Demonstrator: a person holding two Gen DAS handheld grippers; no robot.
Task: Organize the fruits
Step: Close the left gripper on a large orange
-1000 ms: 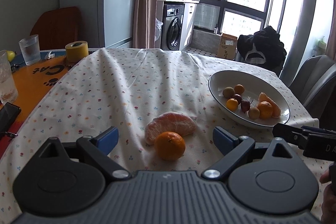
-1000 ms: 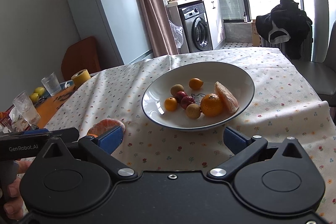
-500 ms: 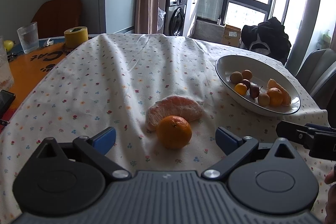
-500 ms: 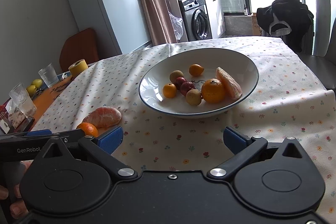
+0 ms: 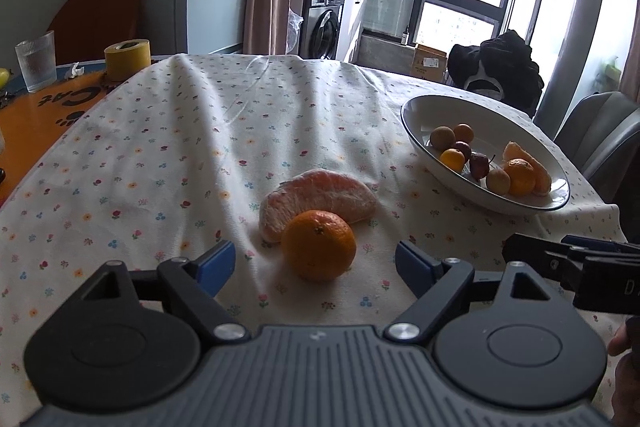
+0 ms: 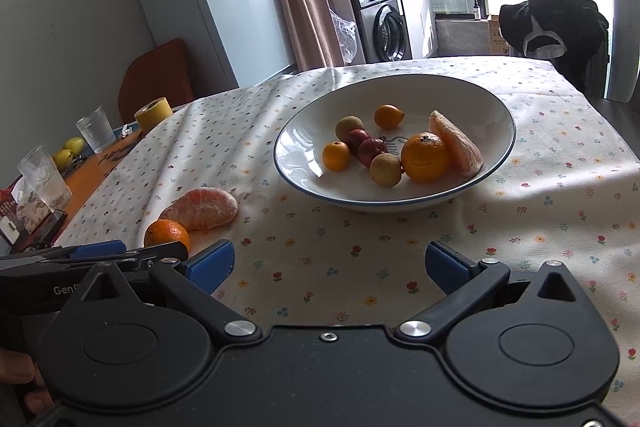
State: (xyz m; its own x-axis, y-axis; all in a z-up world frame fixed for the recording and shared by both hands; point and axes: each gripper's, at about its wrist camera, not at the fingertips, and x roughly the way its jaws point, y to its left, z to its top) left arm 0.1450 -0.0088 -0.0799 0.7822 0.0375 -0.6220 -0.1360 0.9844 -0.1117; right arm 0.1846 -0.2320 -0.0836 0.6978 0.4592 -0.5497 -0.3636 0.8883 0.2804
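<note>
The left gripper point(image 5: 316, 263) stands with jaws spread wide and empty, the mandarin point(image 5: 318, 245) lying between them on the tablecloth point(image 5: 168, 155), touching the peeled pomelo segment point(image 5: 316, 197) behind it. The right gripper point(image 6: 328, 265) is likewise wide open, holding nothing, and faces the bowl point(image 6: 496, 151) of fruit. The mandarin is judged light, round and firm-skinned, liable to roll; grip across its widest girth, with moderate pressure. The segment appears film-wrapped (glare makes this uncertain) and is judged soft, slippery and easily crushed; take it across its thick middle.
</note>
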